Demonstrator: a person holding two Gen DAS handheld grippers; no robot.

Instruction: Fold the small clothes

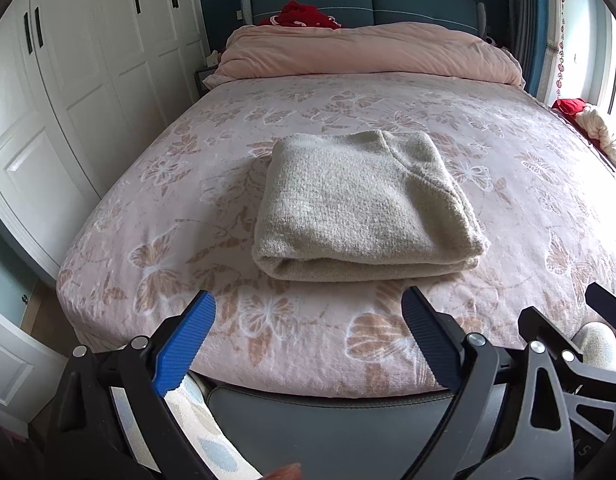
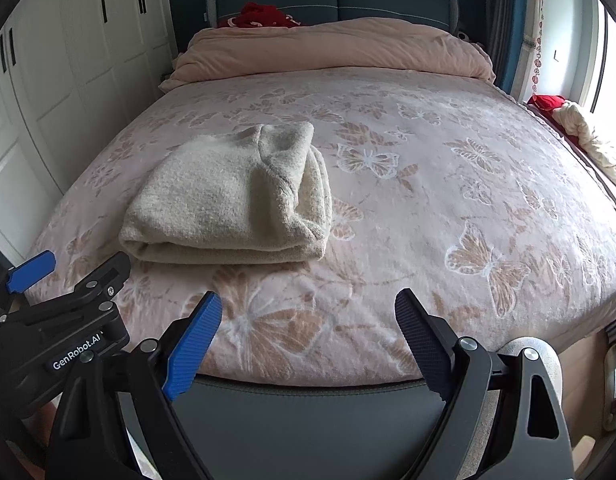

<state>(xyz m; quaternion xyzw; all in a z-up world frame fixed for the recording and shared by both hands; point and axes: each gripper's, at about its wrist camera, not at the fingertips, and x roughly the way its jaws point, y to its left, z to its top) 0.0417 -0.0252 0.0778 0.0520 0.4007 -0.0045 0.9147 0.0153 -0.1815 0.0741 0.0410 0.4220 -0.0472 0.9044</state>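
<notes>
A beige knitted sweater (image 1: 359,204) lies folded into a thick rectangle on the pink butterfly-print bed cover (image 1: 148,208). It also shows in the right wrist view (image 2: 228,200), left of centre. My left gripper (image 1: 308,312) is open and empty, held above the foot of the bed, just short of the sweater's near fold. My right gripper (image 2: 308,312) is open and empty, to the right of the sweater and back from it. The left gripper's body (image 2: 60,312) shows at the lower left of the right wrist view.
A rolled pink duvet (image 1: 367,52) lies across the head of the bed, with red cloth (image 1: 304,14) behind it. White wardrobe doors (image 1: 88,60) stand along the left. Red and cream cloth (image 2: 579,128) lies on the window ledge at right. The bed's dark footboard (image 2: 308,408) is below the grippers.
</notes>
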